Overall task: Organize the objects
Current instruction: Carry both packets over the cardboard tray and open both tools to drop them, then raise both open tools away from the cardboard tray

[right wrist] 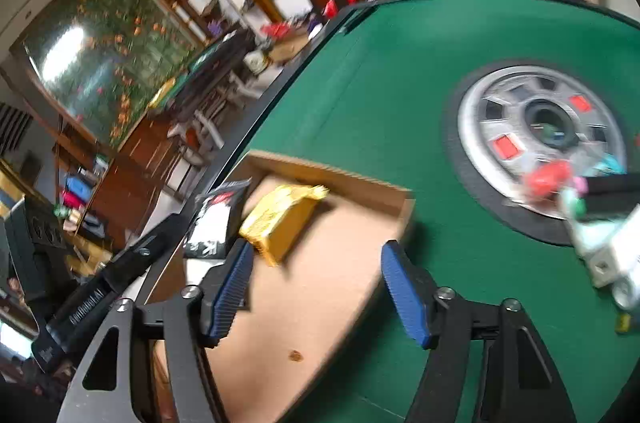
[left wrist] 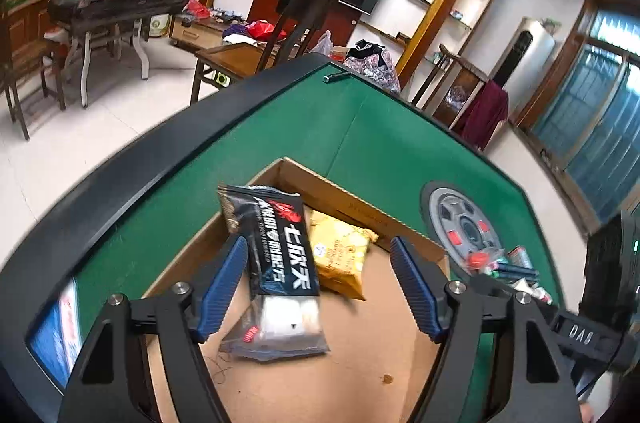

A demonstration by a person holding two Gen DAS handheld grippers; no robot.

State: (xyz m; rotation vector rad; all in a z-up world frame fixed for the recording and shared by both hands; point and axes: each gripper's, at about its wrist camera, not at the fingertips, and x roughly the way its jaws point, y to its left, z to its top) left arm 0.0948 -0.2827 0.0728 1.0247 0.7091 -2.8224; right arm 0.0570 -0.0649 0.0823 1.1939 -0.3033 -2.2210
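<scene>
1. Left gripper [left wrist: 320, 287] hangs over a shallow cardboard box [left wrist: 360, 363] that sits on a green felt table [left wrist: 380, 143]. Its blue pads are spread wide and aren't pressing on anything.
2. A black snack packet [left wrist: 276, 247] lies in the box right between those pads, leaning up against the box's far-left wall, clear end toward the camera. It's close to the left pad, but I can't tell if they touch.
3. A yellow packet [left wrist: 340, 255] sits just beside it, tucked toward the back wall of the box.
4. Right gripper [right wrist: 316, 287] is also open and empty, hovering over the box's near-right part, bare cardboard between the fingers. That view is pretty blurry.
5. Outside the box, a jumble of small items [left wrist: 508, 267] lies on the table by the round silver centre panel [left wrist: 460, 223]; too blurred to say what each is.
6. A dark little cylinder [left wrist: 336, 77] lies at the table's far corner.
</scene>
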